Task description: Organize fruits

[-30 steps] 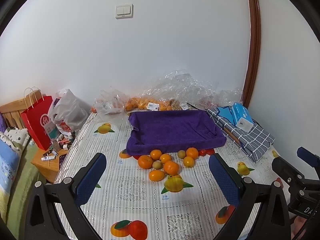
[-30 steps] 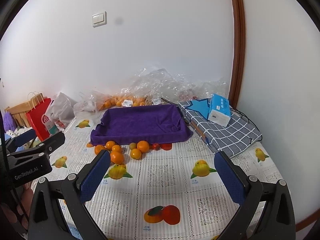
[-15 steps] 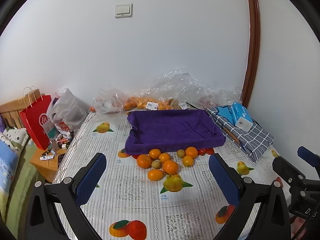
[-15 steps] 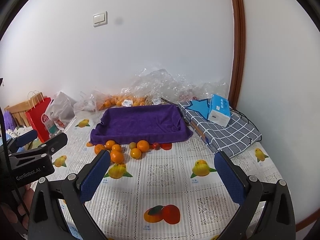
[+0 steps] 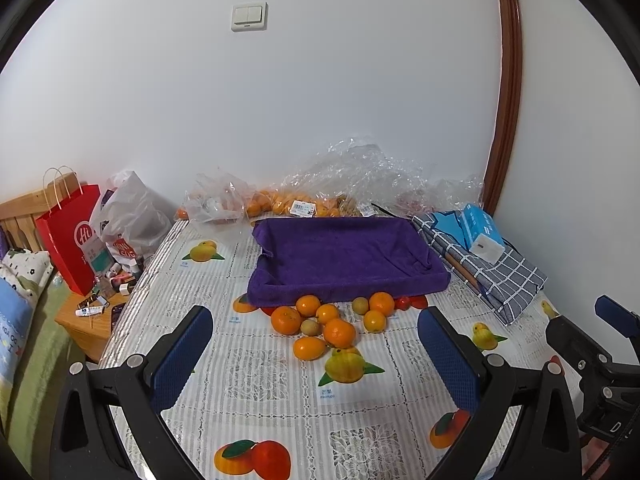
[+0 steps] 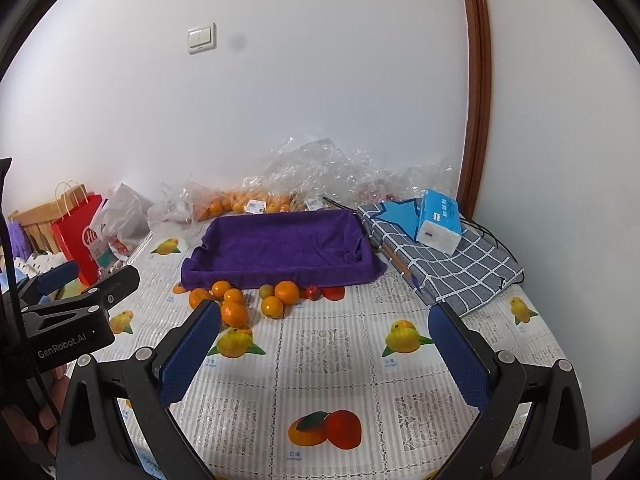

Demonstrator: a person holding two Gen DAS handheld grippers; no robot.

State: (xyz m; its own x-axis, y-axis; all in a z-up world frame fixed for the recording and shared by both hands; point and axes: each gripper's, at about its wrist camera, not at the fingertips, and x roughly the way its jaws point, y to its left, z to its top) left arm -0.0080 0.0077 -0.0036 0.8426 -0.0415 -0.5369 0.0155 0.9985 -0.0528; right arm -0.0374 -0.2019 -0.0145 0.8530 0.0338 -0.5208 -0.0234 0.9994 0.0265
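Oranges [image 5: 339,332] lie loose in a cluster on the worktop [image 5: 280,392], just in front of the purple tray [image 5: 344,256], with a few small greenish fruits [image 5: 360,305] and a small red fruit [image 5: 403,302] among them; the tray holds nothing; we hold the left gripper [image 5: 316,354] released, jaws spread wide above the printed cloth, well short of the fruit; our right gripper [image 6: 324,352] is likewise released and holds nothing; more oranges sit in plastic bags [image 5: 304,204] against the wall behind the tray.
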